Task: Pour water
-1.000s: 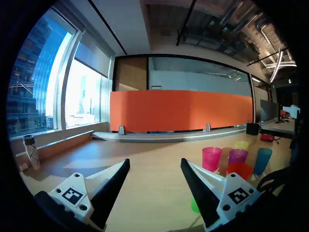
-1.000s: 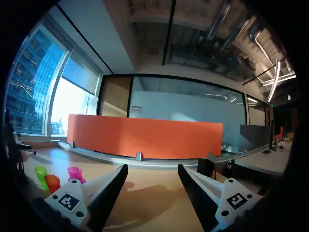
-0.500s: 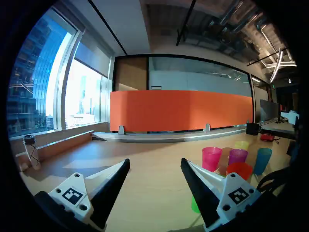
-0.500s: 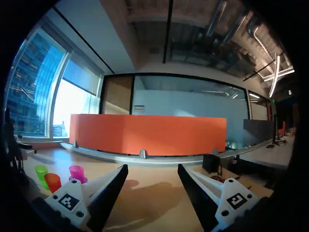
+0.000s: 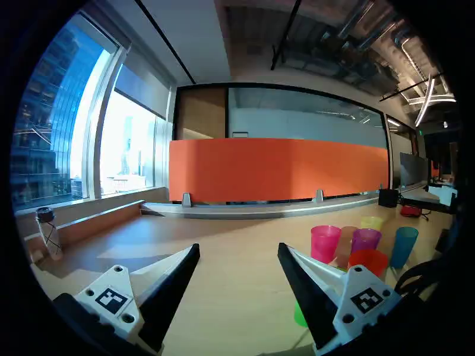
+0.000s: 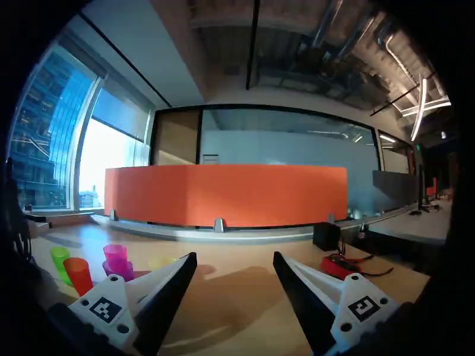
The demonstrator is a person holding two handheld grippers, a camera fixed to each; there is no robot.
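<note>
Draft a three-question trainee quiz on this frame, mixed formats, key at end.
1. True or false: the left gripper and the right gripper are both open, holding nothing.
2. What stands on the window ledge in the left gripper view? A) a bottle B) a kettle C) a plant
3. Fill in: in the left gripper view, the pink cup stands to the ____ of the gripper's fingers.
Key: 1 true; 2 A; 3 right.

open desk ahead, clutter at both sides
in the left gripper view you have bare desk (image 5: 237, 255) straight ahead up to the orange divider (image 5: 276, 169); the cup cluster (image 5: 364, 240) blocks your right. in the right gripper view a red device (image 6: 338, 265) and black box (image 6: 326, 236) stand right.
</note>
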